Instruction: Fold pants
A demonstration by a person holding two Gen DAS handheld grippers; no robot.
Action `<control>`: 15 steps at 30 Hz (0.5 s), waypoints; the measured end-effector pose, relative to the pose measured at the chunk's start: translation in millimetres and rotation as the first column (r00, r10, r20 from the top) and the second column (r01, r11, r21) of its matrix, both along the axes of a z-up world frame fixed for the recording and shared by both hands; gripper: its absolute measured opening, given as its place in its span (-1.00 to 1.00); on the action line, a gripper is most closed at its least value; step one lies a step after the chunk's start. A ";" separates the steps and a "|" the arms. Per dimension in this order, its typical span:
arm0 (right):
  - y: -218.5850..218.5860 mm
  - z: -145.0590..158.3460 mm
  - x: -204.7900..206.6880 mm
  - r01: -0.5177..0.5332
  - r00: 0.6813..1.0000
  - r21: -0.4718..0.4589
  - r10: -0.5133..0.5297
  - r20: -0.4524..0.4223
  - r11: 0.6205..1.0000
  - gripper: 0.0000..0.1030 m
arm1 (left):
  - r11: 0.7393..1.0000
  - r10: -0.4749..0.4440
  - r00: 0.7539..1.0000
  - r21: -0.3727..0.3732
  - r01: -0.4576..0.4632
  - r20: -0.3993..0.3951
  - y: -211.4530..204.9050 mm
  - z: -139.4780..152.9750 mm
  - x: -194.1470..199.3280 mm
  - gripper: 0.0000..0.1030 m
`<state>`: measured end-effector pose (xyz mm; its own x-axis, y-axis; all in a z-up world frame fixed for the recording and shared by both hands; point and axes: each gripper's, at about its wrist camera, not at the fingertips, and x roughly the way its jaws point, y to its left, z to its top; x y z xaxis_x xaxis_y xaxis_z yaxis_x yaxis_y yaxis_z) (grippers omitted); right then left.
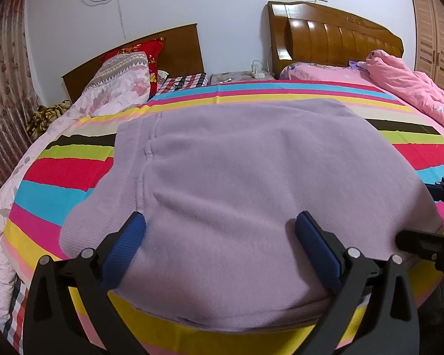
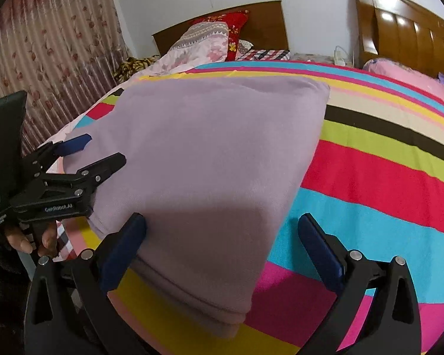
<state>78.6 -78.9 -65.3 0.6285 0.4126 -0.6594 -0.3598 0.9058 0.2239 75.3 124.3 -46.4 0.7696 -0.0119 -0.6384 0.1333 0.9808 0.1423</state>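
Note:
Lilac fleece pants (image 1: pixel 236 183) lie folded in a flat stack on the striped bedspread (image 1: pixel 74 171); they also show in the right wrist view (image 2: pixel 210 159). My left gripper (image 1: pixel 220 224) is open, its blue pads over the near edge of the stack with nothing between them. It shows from the side in the right wrist view (image 2: pixel 103 149). My right gripper (image 2: pixel 222 227) is open over the near right corner of the stack. Its fingers (image 1: pixel 423 242) show at the right edge of the left wrist view.
A quilt and pillows (image 1: pixel 121 85) lie at the bed's far left by a curtain (image 2: pixel 50 59). A pink duvet (image 1: pixel 414 88) lies at the far right below a wooden headboard (image 1: pixel 340 38). A nightstand (image 1: pixel 242 75) stands between the two headboards.

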 end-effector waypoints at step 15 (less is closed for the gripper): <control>-3.2 5.5 -7.3 0.032 0.999 -0.039 -0.031 0.014 0.999 0.91 | 1.000 0.023 1.000 0.014 -0.024 0.021 -3.0 4.6 -15.4 0.96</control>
<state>71.3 -82.2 -59.8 0.6498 0.3663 -0.6660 -0.3335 0.9248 0.1832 60.0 121.3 -41.8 0.7827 0.0155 -0.6222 0.1070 0.9815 0.1590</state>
